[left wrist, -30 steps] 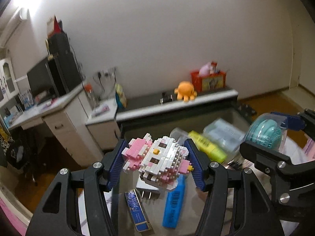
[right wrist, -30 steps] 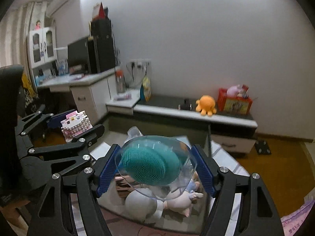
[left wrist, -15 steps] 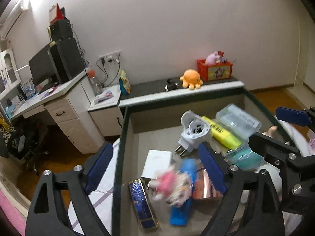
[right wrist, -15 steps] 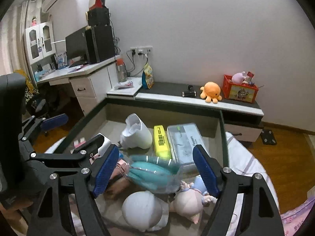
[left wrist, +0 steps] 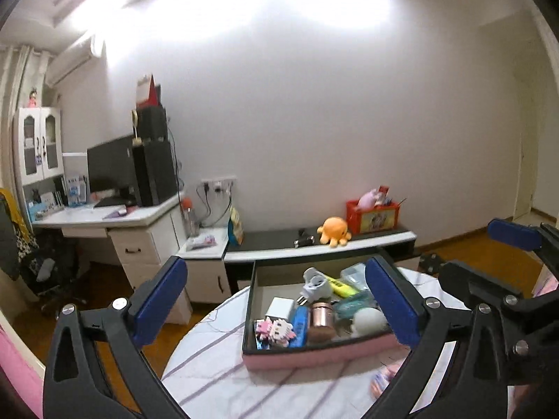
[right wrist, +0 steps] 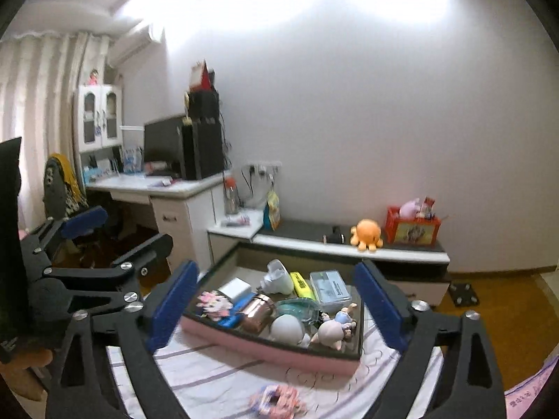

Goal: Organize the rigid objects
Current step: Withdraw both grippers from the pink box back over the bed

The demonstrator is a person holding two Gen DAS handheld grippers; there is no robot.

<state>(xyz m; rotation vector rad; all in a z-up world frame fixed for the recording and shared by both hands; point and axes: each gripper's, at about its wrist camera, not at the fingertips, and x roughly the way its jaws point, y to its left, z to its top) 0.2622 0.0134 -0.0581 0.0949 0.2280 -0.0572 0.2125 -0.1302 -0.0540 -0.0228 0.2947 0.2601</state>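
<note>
A pink-walled box (left wrist: 314, 353) (right wrist: 272, 347) stands on the striped table and holds several objects. The pink-and-white block figure (left wrist: 274, 330) (right wrist: 213, 301) lies at its front left. The teal brush in its clear case (right wrist: 299, 308) (left wrist: 353, 305) lies mid-box, beside a copper cup (left wrist: 319, 317) (right wrist: 258, 309), a blue marker (left wrist: 298, 321), a white plug (left wrist: 314, 284) and a yellow highlighter (right wrist: 300, 283). My left gripper (left wrist: 279, 310) is open and empty, back from the box. My right gripper (right wrist: 276, 309) is open and empty too.
A small doll (right wrist: 333, 328) and a white ball (right wrist: 288, 328) lie at the box's right front. A pink-and-blue item (right wrist: 276, 399) lies on the tablecloth (right wrist: 216, 377) in front of the box. Beyond are a low shelf with an orange octopus plush (left wrist: 333, 231) and a desk (left wrist: 104, 216).
Both grippers opened and dropped their loads into the box: the block figure from the left, the teal brush from the right. Both then drew back and up from the box.
</note>
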